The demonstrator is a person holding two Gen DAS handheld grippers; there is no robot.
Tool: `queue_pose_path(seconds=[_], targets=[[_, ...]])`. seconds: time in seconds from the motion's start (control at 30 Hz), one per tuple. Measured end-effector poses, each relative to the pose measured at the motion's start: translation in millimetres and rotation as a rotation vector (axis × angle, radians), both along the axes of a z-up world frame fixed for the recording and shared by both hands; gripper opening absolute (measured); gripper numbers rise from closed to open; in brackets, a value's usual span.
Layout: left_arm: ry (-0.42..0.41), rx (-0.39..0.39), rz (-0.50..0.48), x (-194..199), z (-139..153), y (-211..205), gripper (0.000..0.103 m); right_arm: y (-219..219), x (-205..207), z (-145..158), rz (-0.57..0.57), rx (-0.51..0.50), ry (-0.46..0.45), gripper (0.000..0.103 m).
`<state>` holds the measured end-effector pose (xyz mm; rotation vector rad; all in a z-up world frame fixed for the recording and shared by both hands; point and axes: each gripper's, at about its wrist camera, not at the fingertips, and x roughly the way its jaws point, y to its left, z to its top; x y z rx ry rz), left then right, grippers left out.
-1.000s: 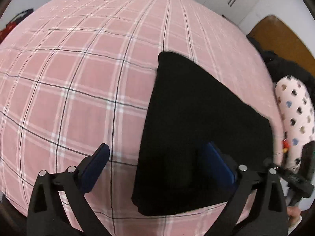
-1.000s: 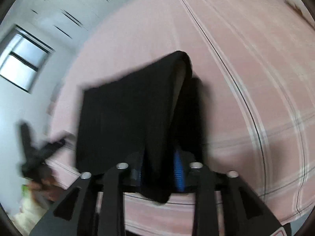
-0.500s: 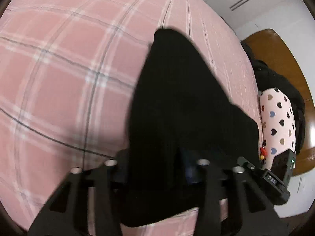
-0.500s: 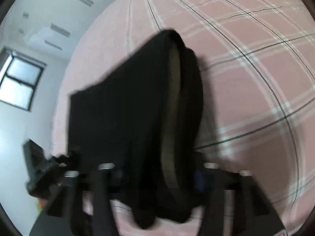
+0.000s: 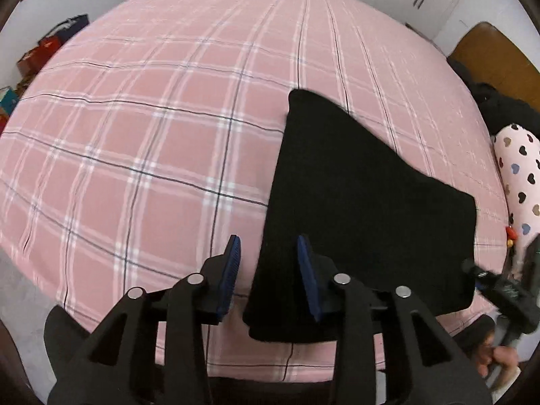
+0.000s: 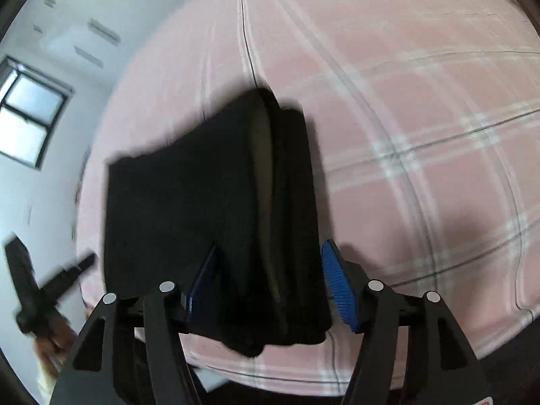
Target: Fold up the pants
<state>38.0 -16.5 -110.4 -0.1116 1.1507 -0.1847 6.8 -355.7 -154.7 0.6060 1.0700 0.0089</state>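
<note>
The black pants (image 5: 364, 202) lie folded into a flat block on the pink plaid bed (image 5: 152, 141), near its front edge. My left gripper (image 5: 268, 256) is open above the block's near left corner, its blue pads apart and holding nothing. In the right wrist view the pants (image 6: 189, 209) show stacked layers with a pale waistband lining at the fold. My right gripper (image 6: 270, 263) is open, its jaws on either side of the near end of the block, not clamped. The right gripper also shows at the right edge of the left wrist view (image 5: 506, 290).
A pink heart-print pillow (image 5: 519, 168) and dark clothes (image 5: 499, 108) lie at the bed's right side by a wooden headboard (image 5: 496, 57). Bags (image 5: 44, 54) sit on the floor at far left. A window (image 6: 27, 114) is on the wall.
Both grippers were shut on the pants half a second ago. Both have opened and drawn back, and the pants now lie flat on the bed.
</note>
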Motion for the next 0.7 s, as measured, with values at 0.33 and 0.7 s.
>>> queue_pose_path(seconds=[0.33,0.7], targets=[[-0.111,0.215,-0.066,-11.1,28.0,-43.6,0.069,14.6,71.4,-0.7,0.116,-0.119,0.078,0.018],[-0.082,0.253,-0.091,-12.4,15.4,-48.2,0.069,18.8,71.3,14.4,0.116,-0.276,0.075,0.027]])
